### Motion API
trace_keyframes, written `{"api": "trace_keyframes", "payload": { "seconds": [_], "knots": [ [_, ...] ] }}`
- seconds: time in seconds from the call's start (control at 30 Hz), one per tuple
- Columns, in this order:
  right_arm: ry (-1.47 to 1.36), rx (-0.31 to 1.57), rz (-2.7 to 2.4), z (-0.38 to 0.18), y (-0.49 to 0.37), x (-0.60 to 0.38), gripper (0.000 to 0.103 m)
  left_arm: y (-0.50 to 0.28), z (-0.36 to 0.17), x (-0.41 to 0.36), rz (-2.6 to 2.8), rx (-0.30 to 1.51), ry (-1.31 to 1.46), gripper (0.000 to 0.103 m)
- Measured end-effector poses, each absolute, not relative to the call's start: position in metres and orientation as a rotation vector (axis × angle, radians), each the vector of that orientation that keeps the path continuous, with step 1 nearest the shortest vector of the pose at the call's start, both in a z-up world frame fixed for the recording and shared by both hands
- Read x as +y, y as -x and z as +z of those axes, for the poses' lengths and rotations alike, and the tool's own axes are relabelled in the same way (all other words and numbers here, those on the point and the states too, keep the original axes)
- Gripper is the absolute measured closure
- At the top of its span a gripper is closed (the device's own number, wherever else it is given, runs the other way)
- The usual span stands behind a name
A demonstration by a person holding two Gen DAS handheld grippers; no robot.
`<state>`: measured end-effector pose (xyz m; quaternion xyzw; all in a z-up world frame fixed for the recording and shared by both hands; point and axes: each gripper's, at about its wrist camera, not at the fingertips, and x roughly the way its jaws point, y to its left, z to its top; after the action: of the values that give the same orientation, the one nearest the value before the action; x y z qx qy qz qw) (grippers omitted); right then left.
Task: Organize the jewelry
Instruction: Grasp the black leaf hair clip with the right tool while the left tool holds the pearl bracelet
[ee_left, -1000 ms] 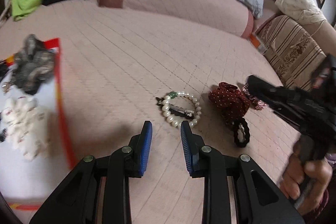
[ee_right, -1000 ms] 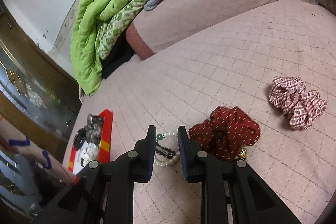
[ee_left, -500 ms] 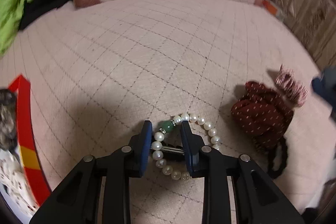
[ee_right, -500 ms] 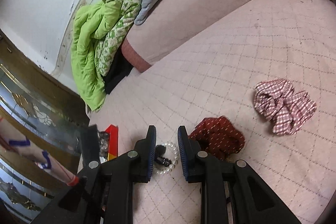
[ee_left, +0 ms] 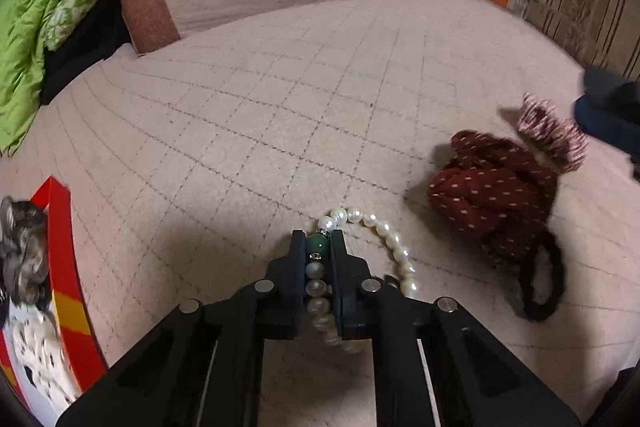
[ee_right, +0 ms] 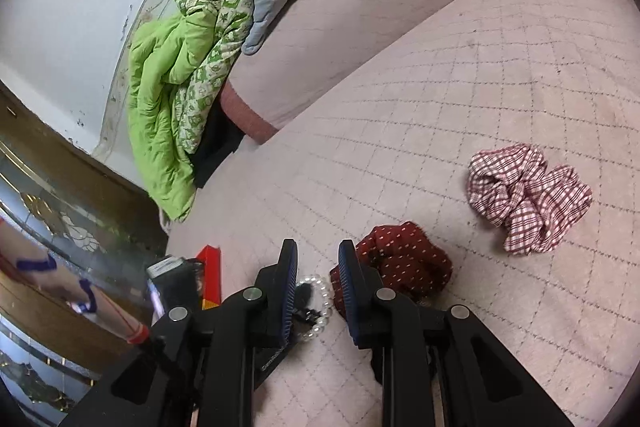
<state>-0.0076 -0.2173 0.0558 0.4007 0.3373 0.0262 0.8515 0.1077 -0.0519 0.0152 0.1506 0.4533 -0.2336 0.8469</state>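
Pearl bracelet (ee_left: 362,259), white with 1 green bead, lies on a pink quilted bed (ee_left: 280,115) with 1 side of its loop caught between the 2 fingers of the left gripper (ee_left: 318,247). Those fingers are closing, nearly together, pinching the strand at the green bead and the pearls behind it; the caught stretch runs straight along the fingers, away from the camera, while the rest of the loop curves out to the right on the quilt. The right gripper (ee_right: 318,263) hangs above the bed with its 2 blue-padded fingers a little apart and nothing between them; past them the bracelet shows again. Just right of the bracelet sit 1 dark red dotted scrunchie (ee_left: 492,195) and 1 black hair tie (ee_left: 540,287), touching each other. 1 red-and-white checked scrunchie (ee_right: 528,199) lies farther right, apart. 1 red-rimmed tray (ee_left: 64,267) at the left edge holds other pieces, too blurred to count.
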Motion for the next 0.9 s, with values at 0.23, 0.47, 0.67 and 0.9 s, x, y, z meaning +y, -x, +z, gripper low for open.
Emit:
{"api": "trace_keyframes", "payload": {
  "seconds": [0.23, 0.47, 0.67, 0.9],
  "knots": [
    [-0.808, 0.737, 0.098, 0.056, 0.004, -0.209, 0.08, -0.073, 0.072, 0.008, -0.551, 0.845, -0.092, 0.092],
    [-0.618, 0.859, 0.238, 0.046, -0.015, -0.148, 0.08, -0.05, 0.082, 0.062, -0.505, 0.813, -0.017, 0.092],
    [-0.54, 0.908, 0.234, 0.031, -0.024, -0.126, 0.08, -0.057, 0.082, 0.088, -0.496, 0.811, 0.064, 0.092],
    [-0.494, 0.976, 0.313, 0.014, -0.04, -0.077, 0.08, -0.055, 0.097, 0.1, -0.491, 0.753, 0.085, 0.092]
  ]
}}
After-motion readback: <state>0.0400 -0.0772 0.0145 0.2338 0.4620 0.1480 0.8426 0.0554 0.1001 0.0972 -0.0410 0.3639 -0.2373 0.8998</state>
